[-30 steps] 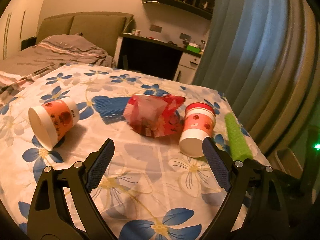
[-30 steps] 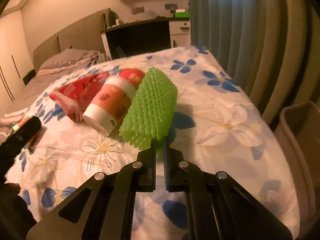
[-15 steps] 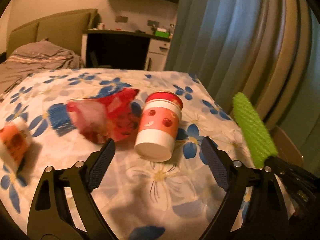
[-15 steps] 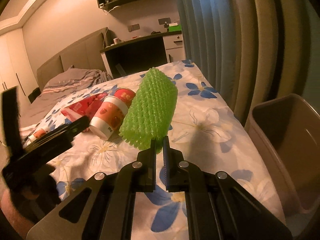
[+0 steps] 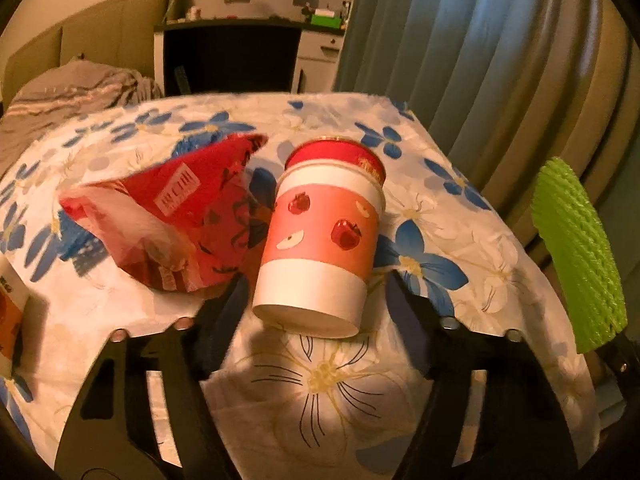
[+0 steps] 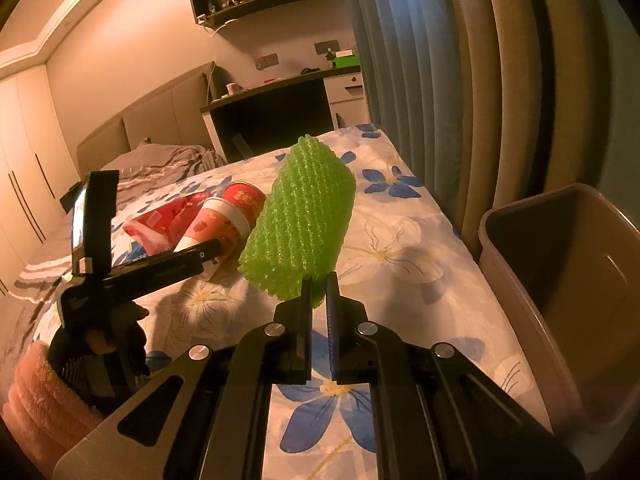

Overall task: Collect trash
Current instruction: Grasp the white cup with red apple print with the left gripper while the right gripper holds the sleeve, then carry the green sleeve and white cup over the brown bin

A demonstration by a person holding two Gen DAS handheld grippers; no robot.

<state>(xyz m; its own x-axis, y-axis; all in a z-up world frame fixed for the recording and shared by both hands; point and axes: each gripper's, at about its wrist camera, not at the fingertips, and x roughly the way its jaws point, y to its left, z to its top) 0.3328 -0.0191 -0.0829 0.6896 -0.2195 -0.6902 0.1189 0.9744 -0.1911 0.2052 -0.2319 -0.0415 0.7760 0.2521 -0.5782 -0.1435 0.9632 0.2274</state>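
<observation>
A red-and-white paper cup (image 5: 320,232) printed with apples lies on its side on the flowered bedspread (image 5: 320,400), its base toward me. My left gripper (image 5: 316,284) straddles that base with its jaws closing; a thin gap shows on each side of the cup. A crumpled red wrapper (image 5: 180,216) lies against the cup's left side. My right gripper (image 6: 319,280) is shut on a green foam net sleeve (image 6: 300,224), held up above the bed. The sleeve (image 5: 576,248) also shows at the right of the left wrist view.
A brown bin (image 6: 560,280) stands open beside the bed at the right, below the curtain (image 6: 460,80). A second cup (image 5: 10,316) lies at the left edge. A dark desk (image 5: 232,56) stands beyond the bed. A pink sleeve (image 6: 44,400) shows behind the left gripper.
My left gripper swung right from open bedspread to the apple cup and now straddles it, jaws narrower. The right gripper lifted the green sleeve off the bed; the bin came into view.
</observation>
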